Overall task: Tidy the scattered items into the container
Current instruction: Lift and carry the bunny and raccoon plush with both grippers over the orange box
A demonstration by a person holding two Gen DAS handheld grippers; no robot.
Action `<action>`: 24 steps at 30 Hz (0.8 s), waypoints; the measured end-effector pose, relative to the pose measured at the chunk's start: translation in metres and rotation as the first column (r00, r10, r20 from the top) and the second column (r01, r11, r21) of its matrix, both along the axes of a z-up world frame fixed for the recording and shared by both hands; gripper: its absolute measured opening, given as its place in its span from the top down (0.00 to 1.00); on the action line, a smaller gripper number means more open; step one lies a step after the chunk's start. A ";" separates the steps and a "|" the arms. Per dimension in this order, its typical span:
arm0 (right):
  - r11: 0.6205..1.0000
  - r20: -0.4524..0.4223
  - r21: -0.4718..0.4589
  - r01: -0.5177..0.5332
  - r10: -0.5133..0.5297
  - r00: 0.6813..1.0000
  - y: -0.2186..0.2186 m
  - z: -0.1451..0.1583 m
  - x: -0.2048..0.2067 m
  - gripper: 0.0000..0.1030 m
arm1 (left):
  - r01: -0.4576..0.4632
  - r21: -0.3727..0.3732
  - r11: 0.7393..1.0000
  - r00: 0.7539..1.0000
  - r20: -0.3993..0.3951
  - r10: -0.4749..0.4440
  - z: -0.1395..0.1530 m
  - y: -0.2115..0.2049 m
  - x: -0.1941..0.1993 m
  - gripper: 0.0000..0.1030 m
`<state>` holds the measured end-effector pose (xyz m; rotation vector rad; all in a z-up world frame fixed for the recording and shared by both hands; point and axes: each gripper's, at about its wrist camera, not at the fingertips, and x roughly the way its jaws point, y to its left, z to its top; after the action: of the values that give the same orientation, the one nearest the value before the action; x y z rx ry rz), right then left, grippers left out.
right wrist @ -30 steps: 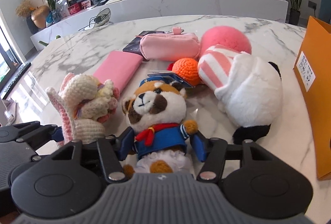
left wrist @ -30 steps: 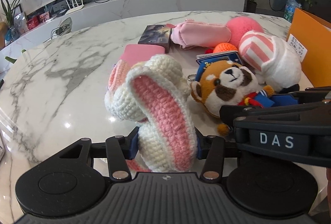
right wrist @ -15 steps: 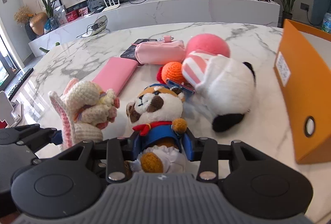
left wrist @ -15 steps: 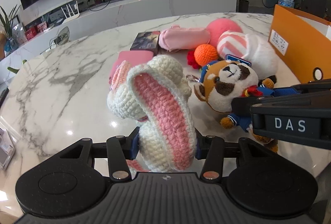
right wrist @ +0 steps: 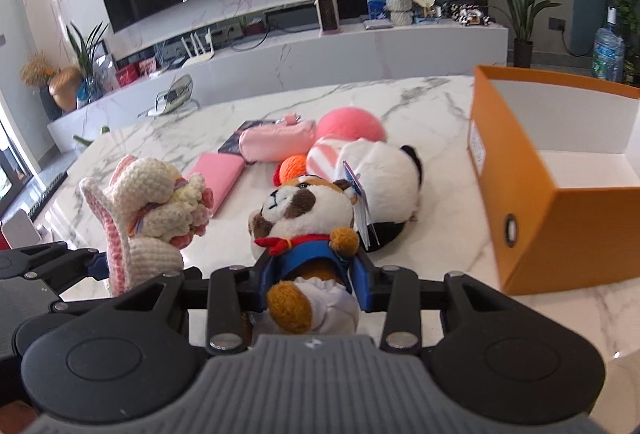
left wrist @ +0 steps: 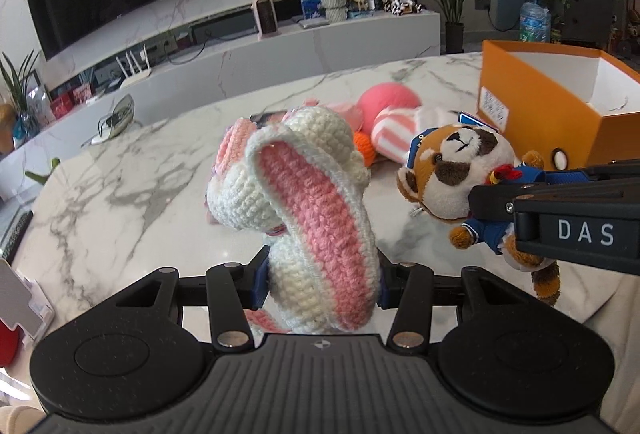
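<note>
Both toys are now lifted clear of the white marble table [right wrist: 420, 105]; a second ago they sat low among the pile. The left gripper [left wrist: 320, 280] is clamped tight on the cream-and-pink crocheted bunny [left wrist: 304, 201], jaws pressed into its lower body. The right gripper [right wrist: 312, 284] is closed on the brown-and-white red panda plush in blue sailor jacket [right wrist: 306, 222], pinching its waist. The open orange cardboard box [right wrist: 560, 185] has come into fuller view, its white inside showing and apparently empty; both toys hang left of the box, short of its rim. Judgement: pick done, carry under way, drop-in next. Left of the box on the table: the white striped plush [right wrist: 376, 177], orange yarn ball [right wrist: 292, 167], pink ball [right wrist: 350, 123], pink pouch [right wrist: 276, 141] and flat pink case [right wrist: 218, 175].
</note>
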<state>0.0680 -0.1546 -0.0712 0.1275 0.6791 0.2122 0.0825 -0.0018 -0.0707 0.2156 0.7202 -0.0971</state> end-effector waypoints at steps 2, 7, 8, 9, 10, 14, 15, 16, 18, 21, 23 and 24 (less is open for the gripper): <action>1.000 0.018 0.010 0.012 -0.012 1.000 -0.006 0.005 -0.007 0.59 | 0.012 0.005 1.000 1.000 0.013 -0.012 0.005 -0.007 -0.005 0.46; 0.999 0.066 0.035 0.039 -0.041 0.997 -0.023 0.018 -0.026 0.60 | 0.040 0.022 0.999 0.998 0.048 -0.041 0.018 -0.023 -0.016 0.46; 0.998 0.076 0.040 0.044 -0.047 0.996 -0.026 0.021 -0.030 0.60 | 0.045 0.025 0.999 0.997 0.054 -0.046 0.021 -0.026 -0.018 0.46; 0.998 0.085 0.045 0.049 -0.053 0.995 -0.029 0.023 -0.034 0.60 | 0.050 0.028 0.998 0.997 0.060 -0.051 0.023 -0.030 -0.020 0.46; 0.997 0.095 0.049 0.054 -0.058 0.994 -0.032 0.026 -0.037 0.60 | 0.054 0.030 0.998 0.996 0.066 -0.056 0.025 -0.033 -0.022 0.46; 0.995 0.136 0.063 0.076 -0.084 0.987 -0.044 0.035 -0.052 0.60 | 0.078 0.032 0.996 0.993 0.091 -0.081 0.034 -0.046 -0.028 0.46; 0.994 0.146 0.068 0.081 -0.090 0.985 -0.046 0.038 -0.056 0.60 | 0.086 0.031 0.996 0.991 0.098 -0.089 0.036 -0.049 -0.029 0.46; 0.993 0.154 0.074 0.087 -0.097 0.983 -0.049 0.040 -0.060 0.60 | 0.095 0.030 0.995 0.990 0.105 -0.098 0.039 -0.053 -0.030 0.46; 0.991 0.171 0.086 0.102 -0.115 0.979 -0.056 0.045 -0.067 0.60 | 0.114 0.027 0.993 0.986 0.121 -0.116 0.043 -0.061 -0.031 0.46; 0.986 0.193 0.099 0.134 -0.151 0.969 -0.068 0.052 -0.077 0.60 | 0.143 0.018 0.990 0.980 0.138 -0.144 0.049 -0.074 -0.033 0.46; 0.981 0.204 0.110 0.159 -0.179 0.962 -0.077 0.055 -0.083 0.61 | 0.167 0.014 0.986 0.975 0.144 -0.167 0.053 -0.084 -0.033 0.46; 0.978 0.209 0.116 0.172 -0.193 0.959 -0.081 0.057 -0.085 0.61 | 0.179 0.016 0.984 0.972 0.149 -0.179 0.055 -0.090 -0.033 0.46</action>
<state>-0.0172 -0.2359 -0.0145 0.2548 0.4332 0.0791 0.0493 -0.0914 -0.0161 0.2867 0.5500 -0.2497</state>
